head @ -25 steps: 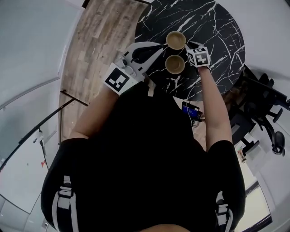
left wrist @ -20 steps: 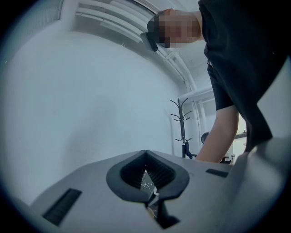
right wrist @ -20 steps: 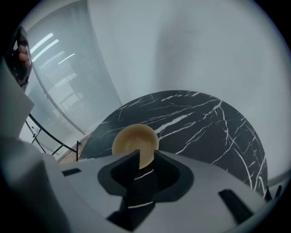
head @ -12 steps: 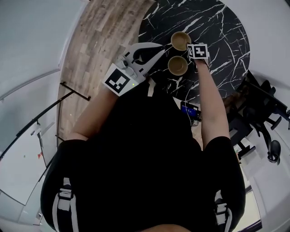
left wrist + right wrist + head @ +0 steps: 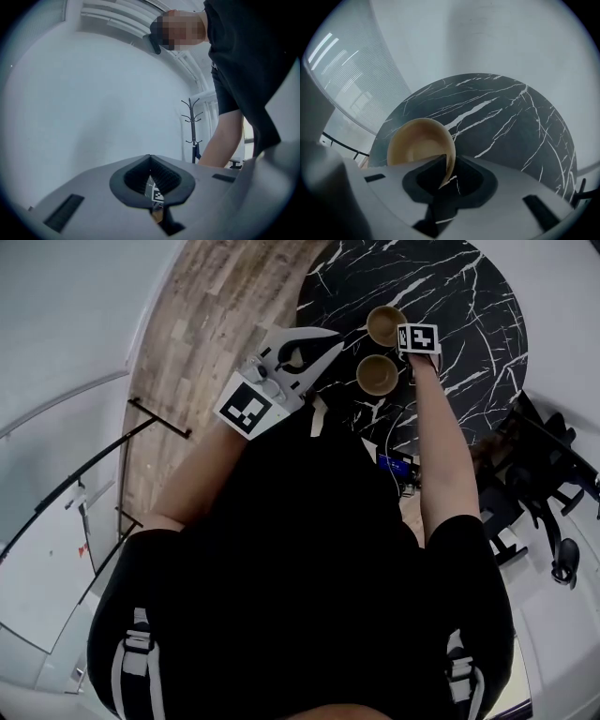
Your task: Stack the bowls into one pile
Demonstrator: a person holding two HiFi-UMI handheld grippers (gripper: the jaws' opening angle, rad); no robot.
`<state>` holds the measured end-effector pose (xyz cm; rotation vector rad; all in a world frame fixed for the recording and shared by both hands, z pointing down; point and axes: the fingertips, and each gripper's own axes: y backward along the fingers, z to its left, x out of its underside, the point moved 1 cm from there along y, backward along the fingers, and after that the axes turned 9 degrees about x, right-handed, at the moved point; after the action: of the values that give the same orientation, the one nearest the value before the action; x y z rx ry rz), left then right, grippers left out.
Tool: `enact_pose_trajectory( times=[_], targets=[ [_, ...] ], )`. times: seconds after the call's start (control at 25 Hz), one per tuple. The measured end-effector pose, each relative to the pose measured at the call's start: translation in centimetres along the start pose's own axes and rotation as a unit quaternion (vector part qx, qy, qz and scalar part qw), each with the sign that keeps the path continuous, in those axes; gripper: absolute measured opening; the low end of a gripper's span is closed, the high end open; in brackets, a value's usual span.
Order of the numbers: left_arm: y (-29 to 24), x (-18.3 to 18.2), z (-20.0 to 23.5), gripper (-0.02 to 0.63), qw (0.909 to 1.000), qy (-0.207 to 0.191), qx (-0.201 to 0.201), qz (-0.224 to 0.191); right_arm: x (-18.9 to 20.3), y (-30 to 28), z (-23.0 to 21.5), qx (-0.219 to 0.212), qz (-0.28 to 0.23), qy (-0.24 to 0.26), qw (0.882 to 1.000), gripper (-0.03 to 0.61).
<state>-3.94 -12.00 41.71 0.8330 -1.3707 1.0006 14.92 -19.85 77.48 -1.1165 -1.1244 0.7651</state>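
Bowl (image 5: 417,145) rim between right gripper (image 5: 448,180) jaws (just closing), seemingly pinched

The right tongs (image 5: 449,174) have come lower, onto the far bowl (image 5: 382,324). Their jaws opened wide, have just been closing, and now pinch its rim.
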Motion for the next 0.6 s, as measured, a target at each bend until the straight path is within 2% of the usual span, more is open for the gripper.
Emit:
enact_pose_trajectory(
  times=[0.2,0.4,0.6],
  targets=[
    [0.5,0.3,0.3,0.005,1.0,0.002,0.0,0.0,-0.2,-0.1,0.2,-0.006,0.016,-0.029,0.999,0.025],
    [0.8,0.3,0.2,0.005,1.0,0.002,0.003,-0.004,-0.5,0.4,0.2,-0.028,0.016,-0.066,0.997,0.012],
    [0.8,0.1,-0.1,0.005,0.9999,0.002,0.012,-0.006,-1.2,1.6,-0.1,-0.03,0.005,-0.079,0.996,0.012]
  ],
)
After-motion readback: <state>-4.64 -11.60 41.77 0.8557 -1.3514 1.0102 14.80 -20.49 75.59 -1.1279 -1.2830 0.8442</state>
